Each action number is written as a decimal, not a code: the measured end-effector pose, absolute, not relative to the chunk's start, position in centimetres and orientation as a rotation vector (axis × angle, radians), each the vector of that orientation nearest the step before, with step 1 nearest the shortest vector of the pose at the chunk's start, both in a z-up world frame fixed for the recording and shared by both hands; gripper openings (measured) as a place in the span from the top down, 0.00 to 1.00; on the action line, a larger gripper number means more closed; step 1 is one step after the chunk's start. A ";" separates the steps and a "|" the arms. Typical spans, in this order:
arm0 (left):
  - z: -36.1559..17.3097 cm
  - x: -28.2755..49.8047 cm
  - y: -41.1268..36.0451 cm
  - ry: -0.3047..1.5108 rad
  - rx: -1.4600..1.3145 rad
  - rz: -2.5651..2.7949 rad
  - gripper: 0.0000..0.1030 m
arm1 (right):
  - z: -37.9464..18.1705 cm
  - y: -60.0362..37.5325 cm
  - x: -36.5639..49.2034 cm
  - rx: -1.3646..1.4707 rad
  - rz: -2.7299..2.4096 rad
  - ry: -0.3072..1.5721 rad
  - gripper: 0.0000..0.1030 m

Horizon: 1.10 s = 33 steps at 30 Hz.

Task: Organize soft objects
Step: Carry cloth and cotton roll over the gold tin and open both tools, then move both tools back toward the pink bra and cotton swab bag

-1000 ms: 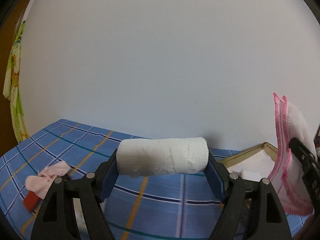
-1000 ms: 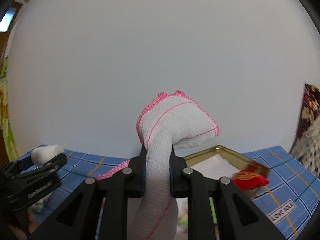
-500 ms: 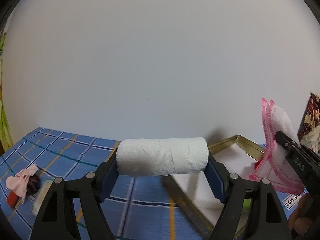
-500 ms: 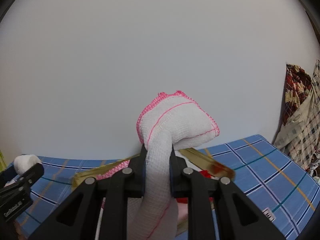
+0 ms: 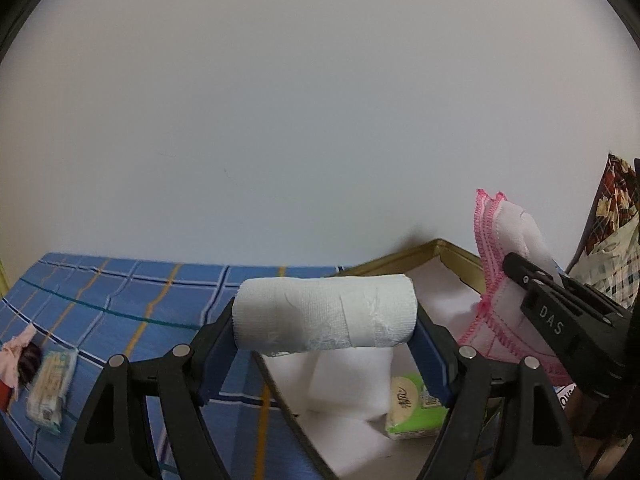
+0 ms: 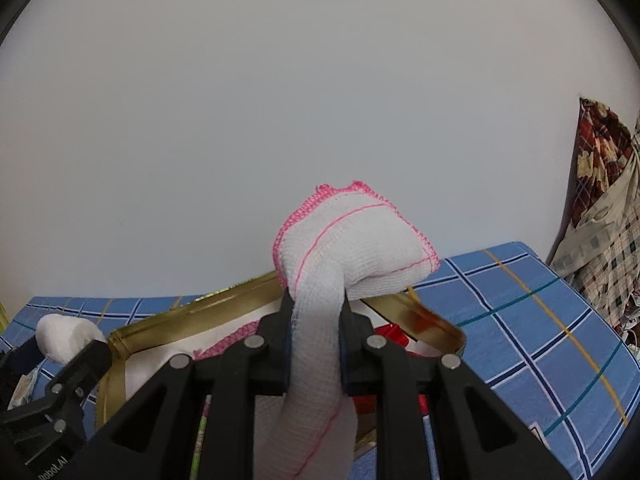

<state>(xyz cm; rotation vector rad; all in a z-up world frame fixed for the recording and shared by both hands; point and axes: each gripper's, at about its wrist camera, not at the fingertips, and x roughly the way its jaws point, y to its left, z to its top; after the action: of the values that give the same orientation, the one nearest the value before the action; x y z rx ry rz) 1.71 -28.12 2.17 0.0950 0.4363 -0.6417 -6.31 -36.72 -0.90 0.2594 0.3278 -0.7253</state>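
- White gauze roll [image 5: 325, 312] sits crosswise in my left claw [image 5: 325, 322], the pads pressing on its two ends, held above the near-left rim of the gold tray [image 5: 404, 258].
- My right claw [image 6: 316, 334] is pinched narrow on the pink-edged white cloth [image 6: 352, 240]; its top flops forward over the tray, its tail hangs toward me.
- Inside the tray: white padding [image 5: 352, 380], a green tissue pack [image 5: 412, 408] near the front, something red [image 6: 394, 332] at the right side, partly hidden by my fingers.
- Blue plaid sheet [image 5: 120, 300] covers the surface under the tray; I cannot tell whether it is a bed or a counter.
- Far left on the sheet lie a small wrapped pack [image 5: 48, 392] and a pink bow [image 5: 18, 356].
- Patterned fabric [image 6: 600, 208] hangs at the right edge.
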 end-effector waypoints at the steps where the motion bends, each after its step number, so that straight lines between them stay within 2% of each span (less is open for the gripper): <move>1: 2.1 2.0 -28.3 0.447 0.096 -0.641 0.23 | -1.0 -36.8 -6.2 0.264 -0.721 0.335 0.83; 16: 0.9 1.5 -30.5 0.510 0.170 -0.631 0.23 | -3.0 -37.8 -4.0 0.296 -0.629 0.463 0.82; 21: 0.8 1.3 -30.6 0.516 0.176 -0.626 0.23 | -3.8 -38.9 -3.8 0.317 -0.613 0.492 0.73; 24: 1.0 1.0 -30.3 0.501 0.171 -0.635 0.22 | -3.0 -39.1 -4.4 0.337 -0.606 0.451 0.48; 26: 1.3 0.6 -30.2 0.472 0.187 -0.643 0.21 | -2.0 -38.8 -5.8 0.331 -0.630 0.372 0.24; 27: 1.5 0.2 -30.1 0.451 0.193 -0.644 0.19 | -1.5 -38.6 -6.5 0.330 -0.638 0.328 0.19; 29: 2.1 -0.6 -29.7 0.400 0.193 -0.631 0.08 | -0.3 -38.1 -8.4 0.333 -0.659 0.217 0.03; 33: 3.0 -1.2 -28.5 0.359 0.146 -0.631 0.05 | 0.5 -37.6 -11.2 0.364 -0.705 0.064 0.00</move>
<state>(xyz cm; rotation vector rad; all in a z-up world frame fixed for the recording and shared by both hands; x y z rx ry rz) -1.20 -28.54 2.99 0.1458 0.3590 -0.6307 -11.25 -37.59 0.51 0.3641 0.0643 -0.7048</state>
